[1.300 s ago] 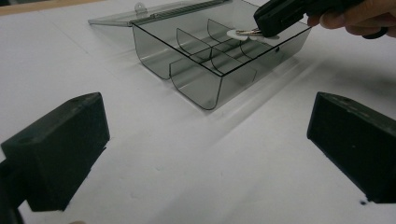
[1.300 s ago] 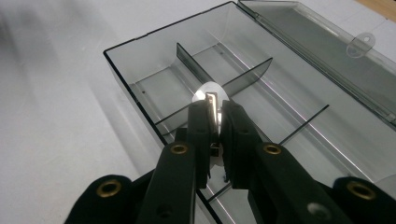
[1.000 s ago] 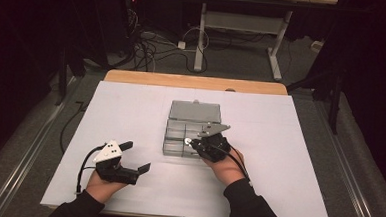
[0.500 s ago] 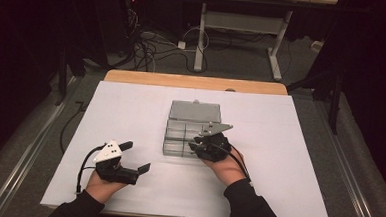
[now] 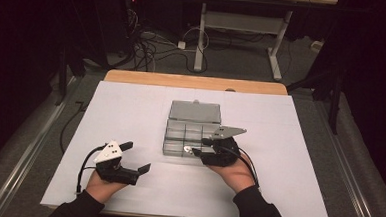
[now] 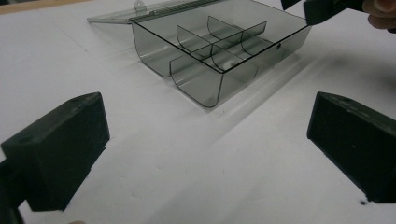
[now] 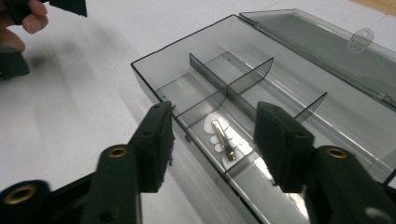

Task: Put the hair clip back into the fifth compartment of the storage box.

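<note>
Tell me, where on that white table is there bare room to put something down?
The white sheet is bare left of the clear box, behind the left gripper. It is bare again right of the box, out to the sheet's right edge. The crowded spot is the box's near right corner, where the right gripper hangs over a hair clip.

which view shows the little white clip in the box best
The right gripper view: the white clip lies close up in a near-row compartment of the clear box, between the open jaws of the right hand-held gripper. The high view gives just a small pale speck. In the left gripper view I cannot make it out.
</note>
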Demonstrator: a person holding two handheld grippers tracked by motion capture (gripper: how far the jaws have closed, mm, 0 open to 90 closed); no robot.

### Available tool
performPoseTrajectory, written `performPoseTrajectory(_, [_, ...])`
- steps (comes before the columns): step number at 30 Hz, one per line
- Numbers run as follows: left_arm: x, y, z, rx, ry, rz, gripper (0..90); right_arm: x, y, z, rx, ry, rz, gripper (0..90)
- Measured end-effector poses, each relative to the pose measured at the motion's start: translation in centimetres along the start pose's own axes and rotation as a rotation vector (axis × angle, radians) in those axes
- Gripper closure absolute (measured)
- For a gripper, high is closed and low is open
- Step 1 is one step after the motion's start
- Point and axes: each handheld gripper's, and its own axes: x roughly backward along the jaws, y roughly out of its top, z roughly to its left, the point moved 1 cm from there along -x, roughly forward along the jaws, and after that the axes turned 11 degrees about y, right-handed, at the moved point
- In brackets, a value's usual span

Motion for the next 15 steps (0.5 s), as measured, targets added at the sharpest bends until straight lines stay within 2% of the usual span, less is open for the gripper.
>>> performPoseTrajectory(8, [0.6, -0.2, 0.3, 0.006, 0.033, 0.001, 0.0, 1.2, -2.1, 0.1, 0.015, -0.024, -0.037, 29.8])
performPoseTrajectory(12, [0.7, -0.1, 0.7, 0.024, 0.050, -0.008, 0.0, 1.9, -3.0, 0.2, 0.010, -0.040, -0.048, 24.3])
performPoseTrajectory(15, [0.3, 0.0, 1.0, 0.032, 0.059, -0.007, 0.0, 2.6, -3.7, 0.5, 0.015, -0.049, -0.071, 24.0])
